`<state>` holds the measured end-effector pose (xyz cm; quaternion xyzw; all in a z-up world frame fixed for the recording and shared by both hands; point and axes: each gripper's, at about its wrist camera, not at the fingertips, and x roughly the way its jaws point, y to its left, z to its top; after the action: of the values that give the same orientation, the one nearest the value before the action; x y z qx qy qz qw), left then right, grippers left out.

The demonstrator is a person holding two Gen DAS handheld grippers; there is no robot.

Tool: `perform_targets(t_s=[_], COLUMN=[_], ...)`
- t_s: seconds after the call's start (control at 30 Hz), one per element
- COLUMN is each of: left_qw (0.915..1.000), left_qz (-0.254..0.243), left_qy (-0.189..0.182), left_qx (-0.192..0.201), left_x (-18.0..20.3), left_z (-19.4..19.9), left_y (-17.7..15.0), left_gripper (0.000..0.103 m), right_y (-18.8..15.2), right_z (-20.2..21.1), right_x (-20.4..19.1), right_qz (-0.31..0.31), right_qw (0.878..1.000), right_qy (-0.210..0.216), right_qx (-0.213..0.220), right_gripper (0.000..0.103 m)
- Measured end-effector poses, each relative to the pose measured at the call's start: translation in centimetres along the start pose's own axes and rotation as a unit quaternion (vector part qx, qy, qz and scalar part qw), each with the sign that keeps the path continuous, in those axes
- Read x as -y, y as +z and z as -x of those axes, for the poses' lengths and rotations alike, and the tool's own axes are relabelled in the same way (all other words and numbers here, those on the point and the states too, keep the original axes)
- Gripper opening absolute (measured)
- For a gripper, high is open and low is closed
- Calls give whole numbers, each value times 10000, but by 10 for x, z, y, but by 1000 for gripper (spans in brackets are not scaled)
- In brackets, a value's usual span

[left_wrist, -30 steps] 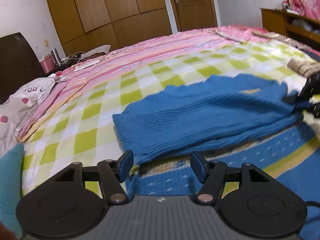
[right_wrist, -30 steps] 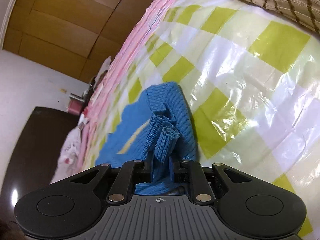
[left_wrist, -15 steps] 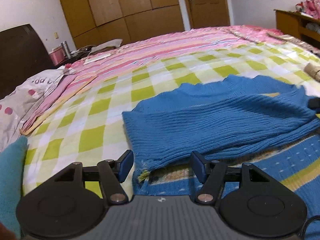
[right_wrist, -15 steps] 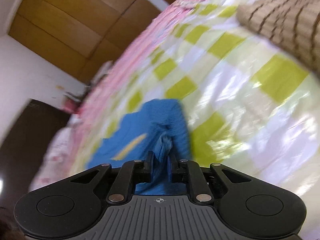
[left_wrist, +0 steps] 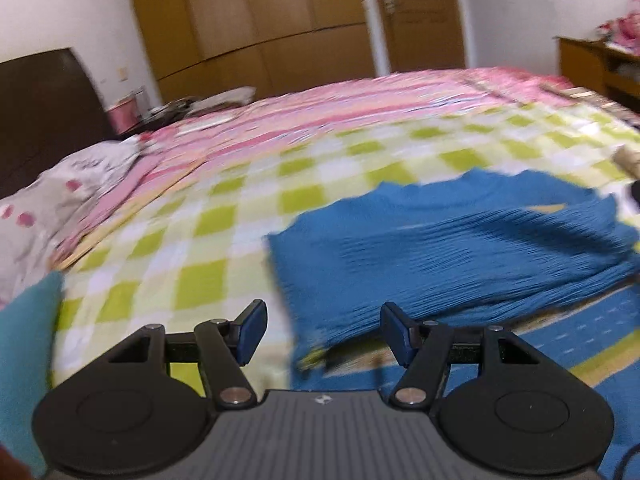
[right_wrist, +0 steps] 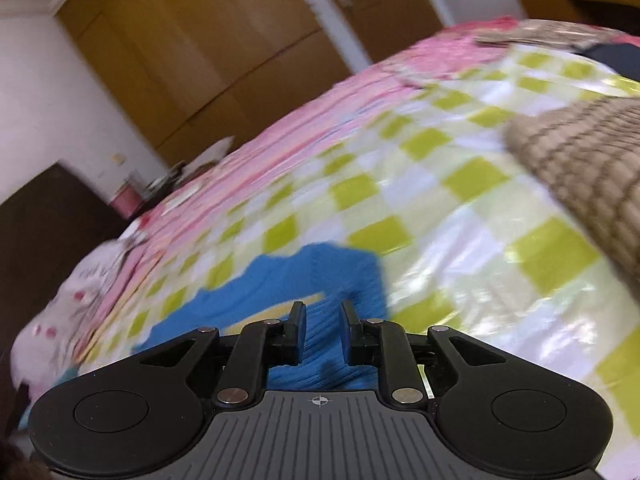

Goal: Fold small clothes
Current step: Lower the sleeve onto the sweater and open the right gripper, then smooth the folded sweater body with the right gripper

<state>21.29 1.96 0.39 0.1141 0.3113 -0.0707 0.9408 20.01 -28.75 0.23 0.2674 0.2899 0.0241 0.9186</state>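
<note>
A blue ribbed knit garment (left_wrist: 452, 256) lies folded over on the green-and-white checked bed cover (left_wrist: 208, 256). My left gripper (left_wrist: 322, 330) is open and empty, just short of the garment's near left corner. In the right wrist view the same blue garment (right_wrist: 280, 292) lies flat below my right gripper (right_wrist: 322, 332). Its jaws stand a little apart with nothing between them.
A brown striped knit item (right_wrist: 592, 160) lies on the bed at the right. A blue patterned cloth (left_wrist: 560, 344) lies under the garment's near edge. A pillow (left_wrist: 60, 200) and dark headboard (left_wrist: 44, 112) are at the left, a teal cloth (left_wrist: 24, 352) at the near left.
My right gripper has opened and let go of the blue garment's fold, which now lies flat. Both views have swung; the left gripper stays open near the garment's corner.
</note>
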Motion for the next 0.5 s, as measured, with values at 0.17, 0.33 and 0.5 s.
perform_targets(t_s=[0.17, 0.33, 0.5], left_qw=[9991, 9988, 9976], left_qz=[-296, -282, -158], left_qy=[-294, -386, -586], left_qx=[68, -59, -341], left_x=[26, 31, 20], left_z=[-16, -33, -37], left_y=[16, 19, 9], left_gripper=[68, 68, 68], right_y=[-16, -23, -24], right_z=[-23, -47, -65], right_x=[-21, -41, -48], right_qz=[558, 1057, 1075], right_qw=[9938, 9827, 9787], right_qy=[675, 965, 1016], right_qx=[-679, -1174, -1425], right_gripper=[21, 21, 21])
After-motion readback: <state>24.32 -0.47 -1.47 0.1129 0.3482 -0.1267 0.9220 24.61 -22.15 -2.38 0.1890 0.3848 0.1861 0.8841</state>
